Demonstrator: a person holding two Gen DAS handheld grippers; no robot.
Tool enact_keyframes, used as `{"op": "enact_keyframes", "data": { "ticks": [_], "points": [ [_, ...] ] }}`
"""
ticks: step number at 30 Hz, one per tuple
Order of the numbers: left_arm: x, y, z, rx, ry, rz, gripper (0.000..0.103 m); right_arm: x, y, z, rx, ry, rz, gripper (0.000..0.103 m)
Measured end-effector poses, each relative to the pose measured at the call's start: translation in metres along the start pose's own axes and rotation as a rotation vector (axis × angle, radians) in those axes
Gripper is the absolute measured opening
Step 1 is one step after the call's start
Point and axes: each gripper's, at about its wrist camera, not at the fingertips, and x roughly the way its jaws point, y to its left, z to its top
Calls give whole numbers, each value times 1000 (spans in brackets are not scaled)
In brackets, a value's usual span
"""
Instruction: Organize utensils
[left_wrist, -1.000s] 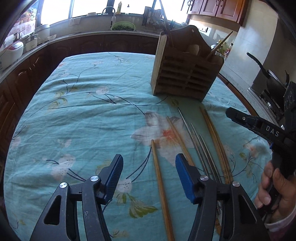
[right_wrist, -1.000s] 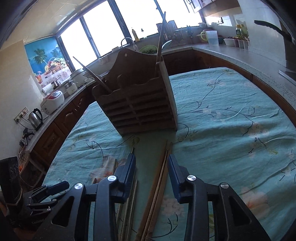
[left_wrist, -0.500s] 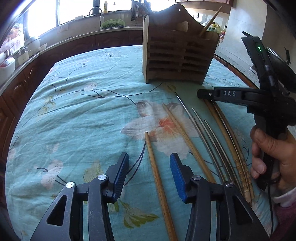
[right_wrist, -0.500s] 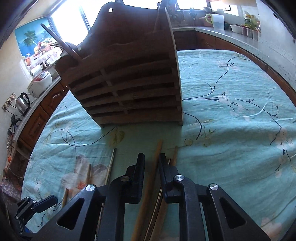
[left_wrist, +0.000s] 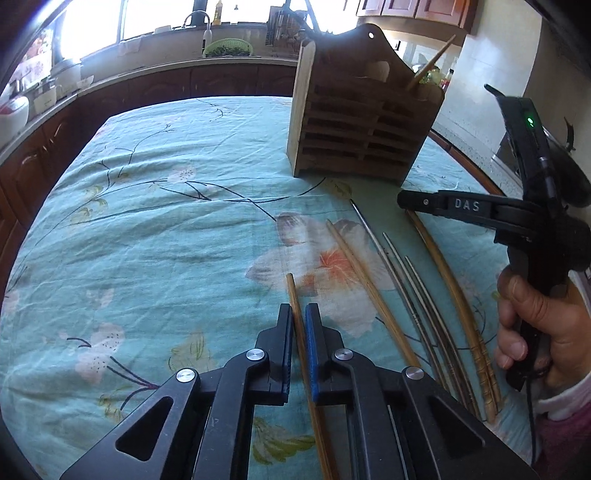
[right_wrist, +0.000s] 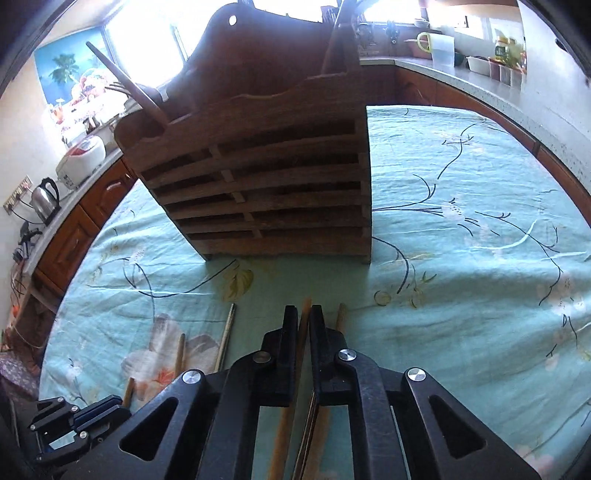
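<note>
Teal cotton, printed with pale blossoms and dark twigs, covers the whole table: the tablecloth is the biggest thing here. Next in size is the slatted wooden utensil holder, standing upright at about one o'clock in the left wrist view and filling twelve o'clock in the right wrist view, with a stick leaning out of its top compartment.

The left gripper is low at six o'clock, its blue-padded jaws clenched on a light wooden chopstick that lies on the cloth and runs back under the tool. The right gripper is likewise pinched tight, grasping a darker bamboo chopstick whose tip points toward the holder's base; its partner lies just beside it on the cloth at one o'clock.

Between the two tools, at three o'clock from the left gripper, lie another wooden chopstick and a few thin metal chopsticks, side by side, all flat on the fabric and apart from the holder.
</note>
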Motion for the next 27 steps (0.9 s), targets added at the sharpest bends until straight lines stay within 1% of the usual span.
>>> {"op": "enact_keyframes", "data": {
  "ticks": [5,9,15,20,24,27],
  "points": [
    [-25,11,9,-48,-52,-51,4,-40,-3,0,37,-65,71,5],
    [-53,14,16,-71,-117,-86,4,-74,-2,5,41,-124,92,5],
    [-98,19,20,-98,-220,-138,4,-112,5,13,38,-216,118,5],
    [-132,22,20,-100,-289,-179,4,-146,12,19,24,-303,133,5],
    [-148,21,21,-91,-321,-199,4,-172,16,26,8,-369,135,5],
    [-154,20,21,-84,-339,-202,4,-181,15,30,8,-402,138,5]
  ]
}}
